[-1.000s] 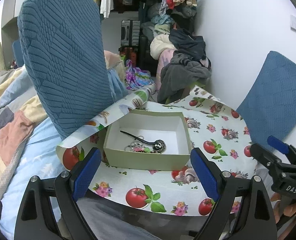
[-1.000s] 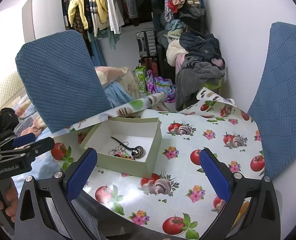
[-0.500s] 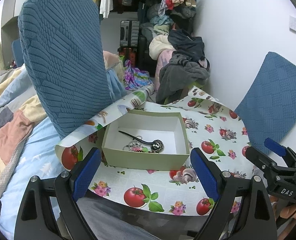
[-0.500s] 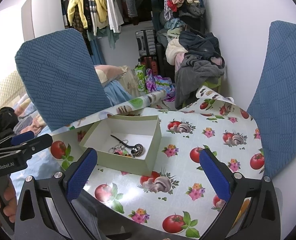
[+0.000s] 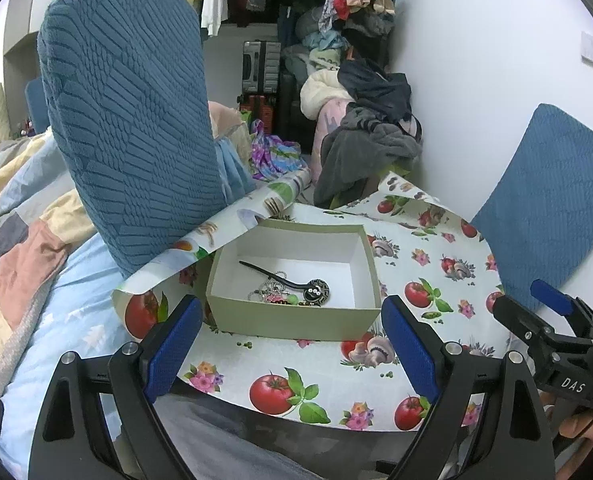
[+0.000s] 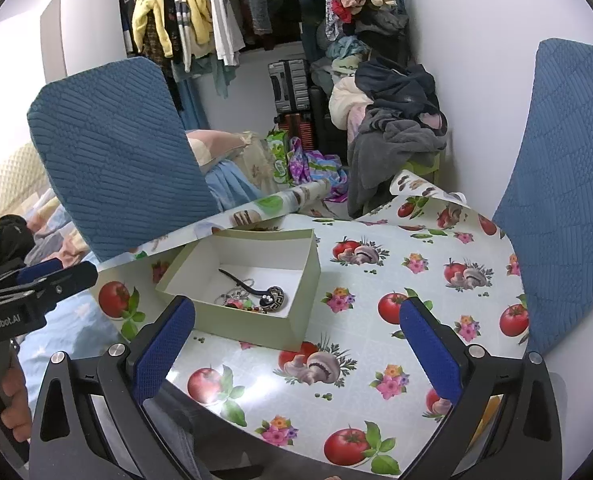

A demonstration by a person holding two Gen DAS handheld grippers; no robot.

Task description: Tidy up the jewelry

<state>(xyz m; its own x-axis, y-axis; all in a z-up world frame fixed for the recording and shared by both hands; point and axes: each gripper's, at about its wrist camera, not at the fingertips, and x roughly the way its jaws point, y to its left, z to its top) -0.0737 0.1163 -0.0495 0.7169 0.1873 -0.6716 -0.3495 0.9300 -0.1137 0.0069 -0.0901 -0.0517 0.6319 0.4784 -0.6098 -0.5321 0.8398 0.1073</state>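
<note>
A pale green cardboard box (image 5: 292,322) (image 6: 252,328) stands on a small table with a tomato-print cloth (image 5: 320,384) (image 6: 380,304). Inside lie a black hair stick with a round patterned head (image 5: 315,291) (image 6: 270,295) and a tangle of chain jewelry (image 5: 270,292) (image 6: 234,299). My left gripper (image 5: 292,344) hovers open just in front of the box, nothing between its blue pads. My right gripper (image 6: 296,340) is open too, over the cloth to the right front of the box, and holds nothing. Each gripper shows at the edge of the other's view.
Two blue padded chair backs (image 5: 132,120) (image 6: 568,184) flank the table, left and right. The cloth's far edge curls up behind the box (image 5: 256,208). Behind are piled clothes (image 6: 396,120), a suitcase (image 6: 290,84), a clothes rail and a bed with a patchwork quilt (image 5: 16,232).
Both views have barely shifted; the box and the jewelry lie as before, and both grippers stay open in place.
</note>
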